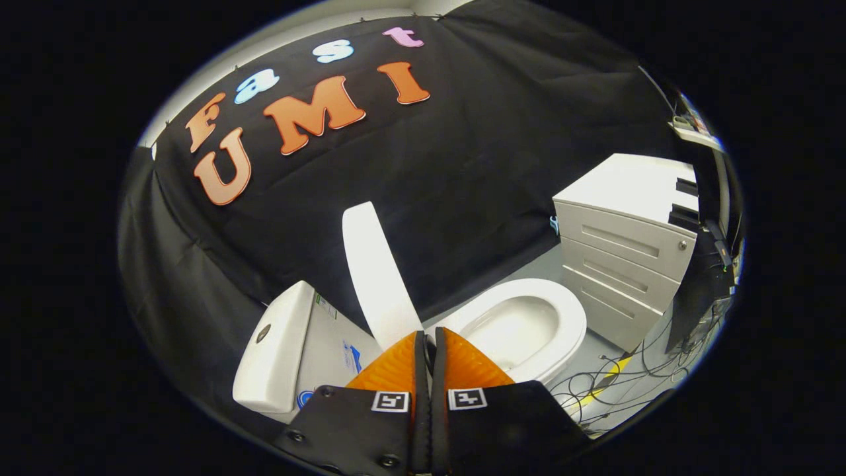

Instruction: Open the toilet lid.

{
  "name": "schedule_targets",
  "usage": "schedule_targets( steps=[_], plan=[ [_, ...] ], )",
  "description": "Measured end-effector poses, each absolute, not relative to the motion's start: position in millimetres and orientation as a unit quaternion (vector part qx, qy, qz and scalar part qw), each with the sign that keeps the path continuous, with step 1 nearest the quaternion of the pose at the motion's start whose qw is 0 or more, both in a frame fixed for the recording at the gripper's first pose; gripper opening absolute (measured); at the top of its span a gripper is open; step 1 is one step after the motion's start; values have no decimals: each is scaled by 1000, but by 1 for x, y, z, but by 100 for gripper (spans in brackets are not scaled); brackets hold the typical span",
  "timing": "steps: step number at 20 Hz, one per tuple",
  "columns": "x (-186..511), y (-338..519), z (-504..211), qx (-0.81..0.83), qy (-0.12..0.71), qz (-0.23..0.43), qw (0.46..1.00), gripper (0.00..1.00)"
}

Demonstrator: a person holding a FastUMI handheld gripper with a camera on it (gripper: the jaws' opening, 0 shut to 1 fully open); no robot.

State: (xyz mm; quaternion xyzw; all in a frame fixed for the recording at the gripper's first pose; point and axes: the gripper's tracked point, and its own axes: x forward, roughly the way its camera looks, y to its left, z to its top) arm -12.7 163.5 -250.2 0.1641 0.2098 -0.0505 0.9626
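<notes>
Toilet lid (pixel 377 271) raised, beyond closed tool (pixel 429 340)

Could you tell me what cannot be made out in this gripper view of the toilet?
- Toilet lid: raised; its lower end and hinge are hidden behind the claw, whose fingers stand together just in front of it. Whether they touch it cannot be told.
- Toilet bowl: its near part is covered by the fingers.
- Tank: its stickers are too small to make out.
- Drawer cabinet: its far side is cut off by dark equipment.
</notes>
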Motion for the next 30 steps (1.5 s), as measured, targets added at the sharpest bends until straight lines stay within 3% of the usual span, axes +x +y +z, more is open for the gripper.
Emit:
schedule_targets(
  steps=[16,30],
  plan=[
    [-35,274,-249,66,217,44,973,8],
    [-48,304,-259,42,222,86,970,8]
  ],
)
